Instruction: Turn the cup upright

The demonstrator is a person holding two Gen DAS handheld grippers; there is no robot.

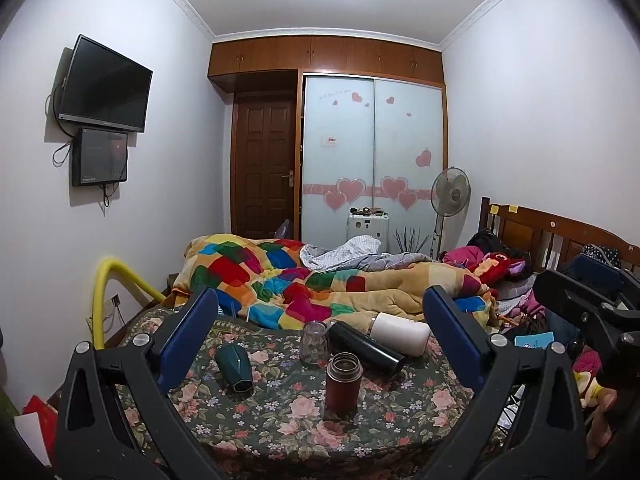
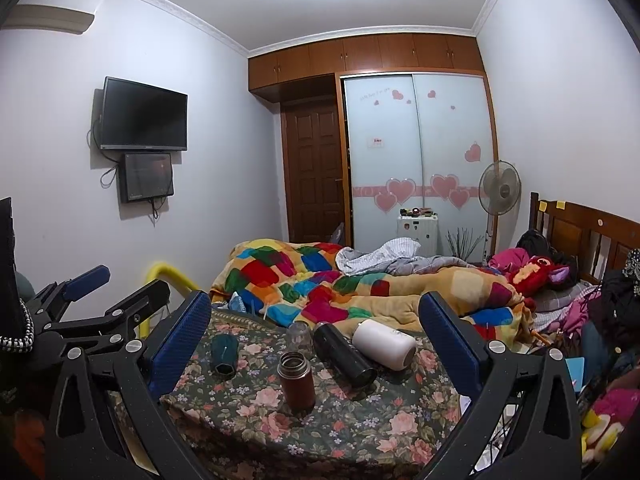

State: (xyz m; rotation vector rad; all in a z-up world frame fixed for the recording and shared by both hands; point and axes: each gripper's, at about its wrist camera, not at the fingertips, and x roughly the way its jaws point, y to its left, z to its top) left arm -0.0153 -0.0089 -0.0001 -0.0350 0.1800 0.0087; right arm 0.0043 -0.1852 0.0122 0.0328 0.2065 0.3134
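Observation:
Several cups sit on a floral-covered table (image 1: 288, 420). A dark red flask (image 1: 343, 383) stands upright, mouth open, also in the right wrist view (image 2: 296, 380). A green cup (image 1: 235, 368) (image 2: 224, 354), a black flask (image 1: 366, 350) (image 2: 344, 356) and a white cup (image 1: 400, 333) (image 2: 384, 344) lie on their sides. A clear glass (image 1: 314, 342) (image 2: 299, 336) stands mouth down. My left gripper (image 1: 320, 344) is open and empty, back from the cups. My right gripper (image 2: 316, 344) is open and empty, also back from them.
A bed with a patchwork quilt (image 1: 304, 280) lies just behind the table. A yellow tube (image 1: 108, 292) stands at the left. Clothes and toys (image 1: 512, 264) pile at the right by the headboard. The left gripper shows in the right wrist view (image 2: 100, 296).

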